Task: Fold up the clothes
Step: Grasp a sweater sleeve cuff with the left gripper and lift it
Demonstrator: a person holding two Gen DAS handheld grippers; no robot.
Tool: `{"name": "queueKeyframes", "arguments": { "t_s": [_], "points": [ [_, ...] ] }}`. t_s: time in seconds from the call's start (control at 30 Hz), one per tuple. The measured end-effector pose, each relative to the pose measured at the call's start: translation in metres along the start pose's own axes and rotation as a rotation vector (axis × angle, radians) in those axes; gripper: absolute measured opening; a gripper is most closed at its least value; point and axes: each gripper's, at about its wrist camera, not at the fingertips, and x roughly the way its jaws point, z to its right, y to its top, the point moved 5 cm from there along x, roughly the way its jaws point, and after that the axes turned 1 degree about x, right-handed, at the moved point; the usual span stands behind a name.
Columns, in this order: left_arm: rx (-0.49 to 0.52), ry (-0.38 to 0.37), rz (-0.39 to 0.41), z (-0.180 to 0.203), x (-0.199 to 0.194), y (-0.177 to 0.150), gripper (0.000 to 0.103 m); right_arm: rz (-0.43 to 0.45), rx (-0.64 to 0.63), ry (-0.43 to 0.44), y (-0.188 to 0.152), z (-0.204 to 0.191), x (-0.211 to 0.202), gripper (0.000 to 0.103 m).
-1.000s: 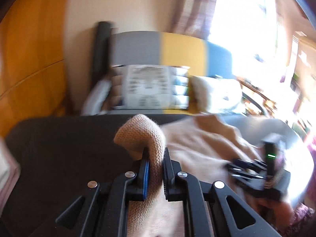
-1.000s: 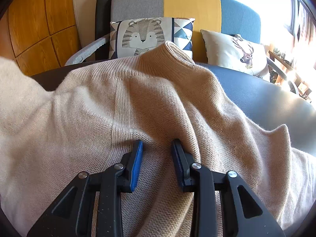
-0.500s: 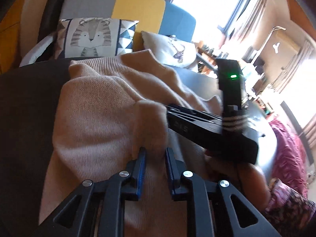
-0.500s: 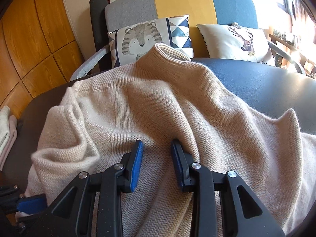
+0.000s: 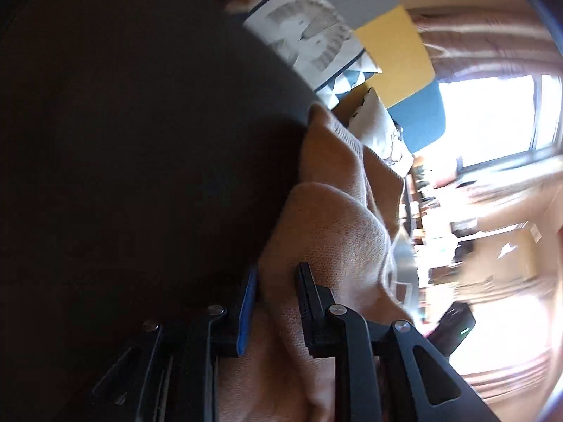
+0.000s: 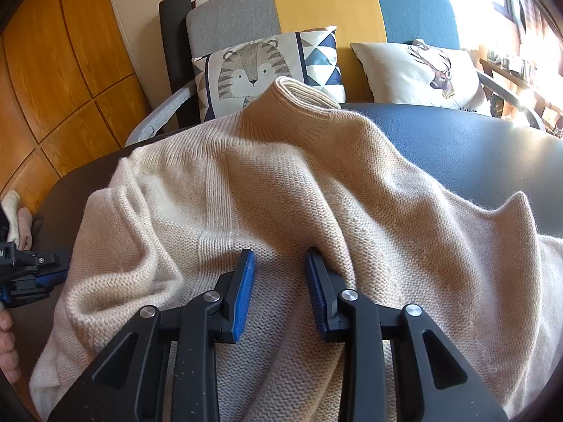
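A beige knit sweater (image 6: pixel 316 193) lies spread on the dark round table (image 6: pixel 457 140), its roll collar (image 6: pixel 292 105) at the far side. Its left sleeve (image 6: pixel 116 281) is folded in over the body as a thick roll. My right gripper (image 6: pixel 279 263) rests open on the sweater's middle, flat knit showing between its blue pads. My left gripper (image 6: pixel 59 267) lies on its side at the sweater's left edge. In the left wrist view it (image 5: pixel 276 281) is open, with the sweater (image 5: pixel 337 232) edge bulging between the fingers and the table (image 5: pixel 140 140) to its left.
Behind the table stands a grey, yellow and blue sofa (image 6: pixel 316 3) with a tiger cushion (image 6: pixel 260 66) and a deer cushion (image 6: pixel 415 70). Pale folded clothes (image 6: pixel 14 211) lie at the table's left edge. A person's fingers (image 6: pixel 5 344) show at the left rim. Wooden wall panels (image 6: pixel 52 70) are left.
My left gripper carried the sleeve over the body, widened its fingers, then rolled sideways and dropped to the sweater's left edge. The right gripper stayed in place on the sweater.
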Motion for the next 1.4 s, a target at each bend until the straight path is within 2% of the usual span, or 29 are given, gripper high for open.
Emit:
{"name": "queueKeyframes", "arguments": {
  "t_s": [0.07, 0.23, 0.37, 0.43, 0.5, 0.63, 0.73, 0.83, 1.13, 1.23, 1.33, 1.4],
  "points": [
    [-0.060, -0.046, -0.020, -0.002, 0.005, -0.003, 0.023, 0.000, -0.002, -0.002, 0.000, 0.000, 0.000, 0.033],
    [-0.138, -0.117, -0.030, -0.003, 0.014, -0.010, 0.024, 0.001, -0.003, -0.004, 0.000, -0.001, 0.000, 0.033],
    [-0.246, -0.225, 0.005, -0.007, 0.015, -0.013, 0.023, 0.001, -0.005, -0.006, 0.000, -0.001, 0.000, 0.033],
    [-0.264, -0.261, 0.020, -0.007, 0.017, -0.015, 0.021, 0.001, -0.007, -0.008, 0.000, -0.001, -0.001, 0.033],
    [-0.228, -0.255, 0.041, -0.003, 0.017, -0.018, 0.008, 0.002, -0.009, -0.010, 0.000, -0.002, 0.000, 0.033],
    [-0.070, -0.223, 0.138, 0.023, -0.001, -0.021, 0.005, 0.002, -0.012, -0.014, 0.000, -0.003, 0.000, 0.033],
    [-0.012, -0.249, 0.218, 0.044, -0.025, -0.018, 0.005, 0.003, -0.013, -0.015, 0.000, -0.003, 0.000, 0.033],
    [0.047, -0.243, 0.309, 0.057, -0.056, -0.016, 0.005, 0.003, -0.012, -0.013, 0.000, -0.002, 0.000, 0.033],
    [0.237, -0.023, 0.676, 0.048, -0.176, -0.005, 0.005, 0.003, -0.010, -0.010, 0.002, -0.002, 0.000, 0.033],
    [0.302, 0.139, 0.780, 0.021, -0.223, -0.008, 0.005, 0.003, -0.011, -0.011, 0.002, -0.002, 0.000, 0.033],
    [0.344, 0.313, 0.830, -0.008, -0.249, -0.014, 0.005, 0.003, -0.013, -0.014, 0.001, -0.004, -0.001, 0.033],
    [0.343, 0.409, 0.833, -0.028, -0.260, -0.018, 0.005, 0.003, -0.014, -0.014, 0.001, -0.004, 0.000, 0.033]
  ]
}}
